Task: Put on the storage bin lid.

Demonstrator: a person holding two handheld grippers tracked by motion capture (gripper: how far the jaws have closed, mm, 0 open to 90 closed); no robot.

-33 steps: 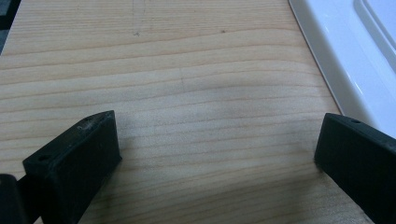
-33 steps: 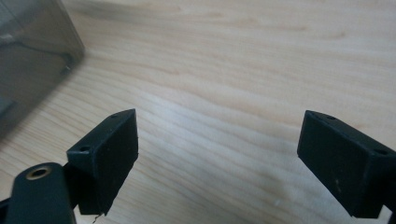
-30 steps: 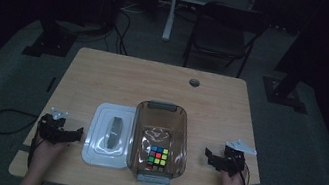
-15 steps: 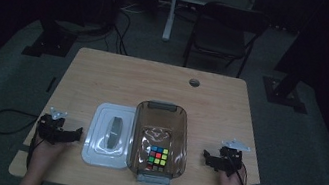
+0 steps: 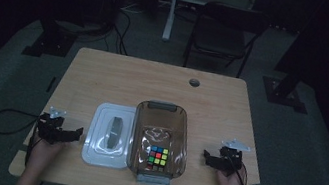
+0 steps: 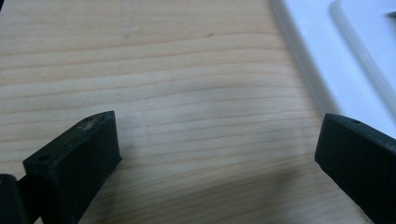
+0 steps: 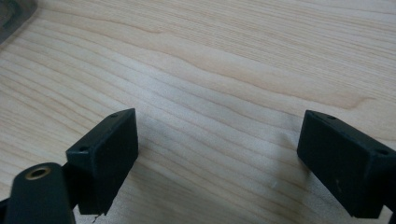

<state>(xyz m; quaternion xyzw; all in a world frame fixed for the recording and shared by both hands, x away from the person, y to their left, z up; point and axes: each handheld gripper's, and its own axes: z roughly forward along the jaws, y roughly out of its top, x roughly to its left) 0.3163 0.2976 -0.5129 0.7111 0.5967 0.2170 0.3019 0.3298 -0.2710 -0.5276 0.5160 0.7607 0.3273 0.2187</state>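
Both my grippers spread, empty: left gripper (image 5: 75, 133) beside white lid (image 5: 109, 135), right gripper (image 5: 207, 157) right of Rubik's cube (image 5: 158, 156) bin (image 5: 183, 141). I'd grab lid by handle.

A lid (image 5: 109, 135) lies just right of the left gripper (image 5: 75, 133); a bin (image 5: 162, 122) touching it holds a cube (image 5: 158, 156), left of the right gripper (image 5: 206, 157).

Bare wood lies open across the far half of the surface (image 5: 154, 78), broken by one small round hole (image 5: 194, 83). At the near centre a white lid (image 5: 108, 135) and a clear bin (image 5: 159, 142) sit touching, side by side. Open strips of wood flank them, with free wood between each gripper's parted jaws.
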